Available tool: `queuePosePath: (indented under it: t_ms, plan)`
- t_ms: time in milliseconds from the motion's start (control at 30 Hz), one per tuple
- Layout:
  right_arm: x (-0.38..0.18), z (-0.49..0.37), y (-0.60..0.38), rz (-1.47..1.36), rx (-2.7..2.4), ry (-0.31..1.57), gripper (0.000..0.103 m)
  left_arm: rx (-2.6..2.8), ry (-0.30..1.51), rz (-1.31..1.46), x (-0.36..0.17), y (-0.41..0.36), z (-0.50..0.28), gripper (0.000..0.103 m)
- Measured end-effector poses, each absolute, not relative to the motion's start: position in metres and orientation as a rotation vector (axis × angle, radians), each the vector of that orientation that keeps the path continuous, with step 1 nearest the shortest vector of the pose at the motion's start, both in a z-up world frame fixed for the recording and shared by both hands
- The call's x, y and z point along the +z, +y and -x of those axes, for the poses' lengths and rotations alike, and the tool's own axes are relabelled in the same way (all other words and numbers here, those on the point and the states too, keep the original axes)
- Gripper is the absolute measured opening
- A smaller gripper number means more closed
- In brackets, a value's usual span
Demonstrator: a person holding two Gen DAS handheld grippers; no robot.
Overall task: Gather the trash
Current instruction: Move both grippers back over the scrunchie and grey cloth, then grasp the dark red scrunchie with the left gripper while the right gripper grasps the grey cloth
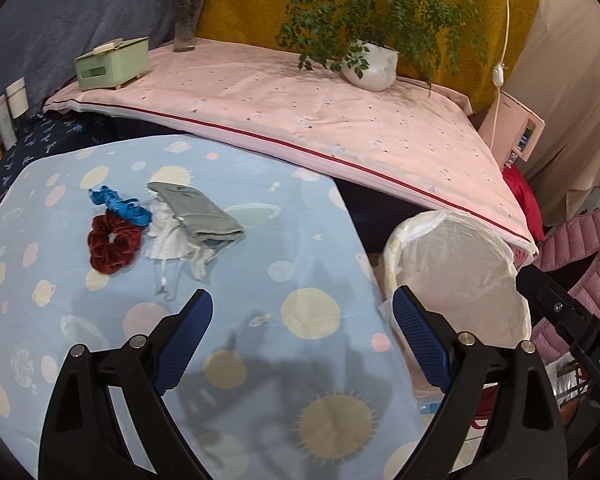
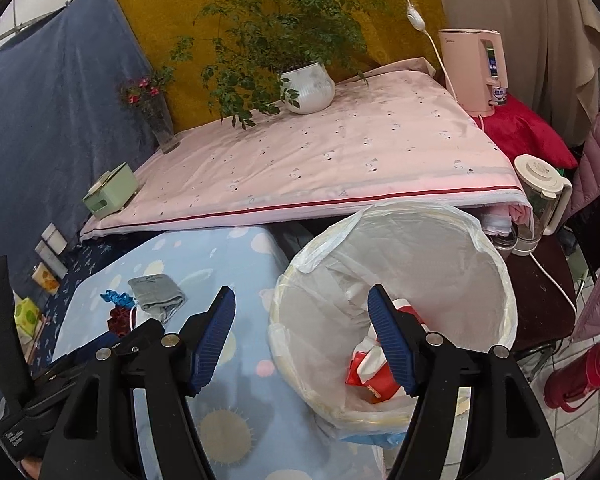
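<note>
A round bin lined with a white plastic bag [image 2: 451,248] stands beside the blue dotted tablecloth [image 1: 260,248]; red-and-white wrappers [image 2: 363,368] lie at its bottom. My right gripper [image 2: 301,302] hangs open over the bin's near-left rim with nothing between its blue pads. My left gripper [image 1: 301,300] is open too, empty, above the cloth next to the bin [image 1: 459,256]. Farther left on the cloth lie a grey folded cloth [image 1: 204,212], a crumpled white piece [image 1: 168,236], a dark red scrunchie [image 1: 114,242] and a blue ribbon [image 1: 118,202].
A pink-covered table [image 1: 300,100] behind carries a potted plant [image 1: 369,64], a glass vase [image 1: 186,20] and a green tissue box [image 1: 110,64]. A pink appliance [image 2: 473,72], a blender jug [image 2: 541,196], a red flask [image 2: 583,372] and a pink jacket [image 1: 579,248] crowd the right.
</note>
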State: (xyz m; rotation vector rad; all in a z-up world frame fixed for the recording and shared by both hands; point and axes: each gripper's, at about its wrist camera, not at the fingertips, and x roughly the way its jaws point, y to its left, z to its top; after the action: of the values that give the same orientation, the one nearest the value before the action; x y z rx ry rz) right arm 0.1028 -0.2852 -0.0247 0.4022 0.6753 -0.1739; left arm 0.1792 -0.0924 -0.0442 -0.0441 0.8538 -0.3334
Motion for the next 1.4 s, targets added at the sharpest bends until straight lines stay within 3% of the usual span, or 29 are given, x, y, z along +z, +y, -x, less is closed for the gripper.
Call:
queuePosePath:
  t_ms: [600,1133,1233,1400]
  plan:
    - [-0.030,-0.139,-0.198,-0.289,-0.057,0.735,0.067,-0.196,0.877,0.123,-0.060,0.002,-0.199,0.087]
    - [-0.055,-0.220,-0.109,-0.199,0.058,0.803,0.066,-0.083,0.957,0.248,-0.087,0.092,-0.267,0.087]
    - [-0.063,-0.239,-0.093,-0.175,0.072,0.816,0.064,-0.097,0.977,0.270,-0.094,0.096,-0.282,0.083]
    - [-0.077,-0.264,-0.080,-0.156,0.073,0.841,0.056,-0.139,1.015,0.276,-0.109,0.094,-0.301,0.065]
